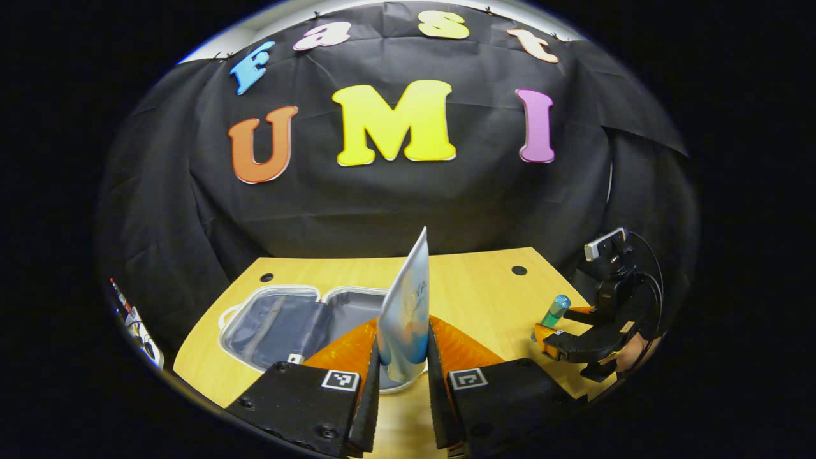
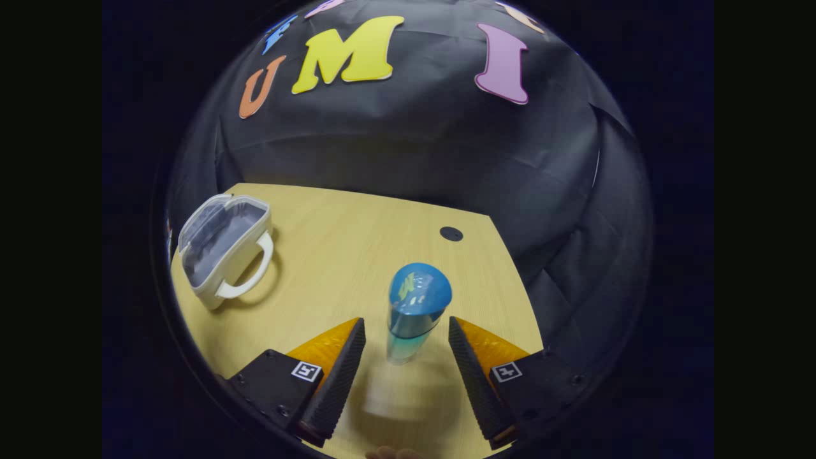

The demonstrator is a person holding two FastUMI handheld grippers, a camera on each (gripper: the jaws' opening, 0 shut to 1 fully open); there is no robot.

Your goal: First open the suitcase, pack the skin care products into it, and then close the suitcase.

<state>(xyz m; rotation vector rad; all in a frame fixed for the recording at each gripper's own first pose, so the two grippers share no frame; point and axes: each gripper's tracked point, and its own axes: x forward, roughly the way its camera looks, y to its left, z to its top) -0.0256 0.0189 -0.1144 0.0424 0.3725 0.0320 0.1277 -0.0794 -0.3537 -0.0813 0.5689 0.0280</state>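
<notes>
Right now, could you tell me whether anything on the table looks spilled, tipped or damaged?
Nothing stands out. The suitcase lies open on the table, the left gripper holds a sachet upright, and the blue-capped bottle stands upright between the right gripper's open fingers.

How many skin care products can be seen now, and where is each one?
2. A flat tube is held upright between the left gripper fingers, above the open suitcase. A blue-capped bottle stands on the table between the right gripper open fingers. Others may be hidden.

Faint print on the upright tube too blurred to read, bottle marking illegible, no other readable text
</notes>
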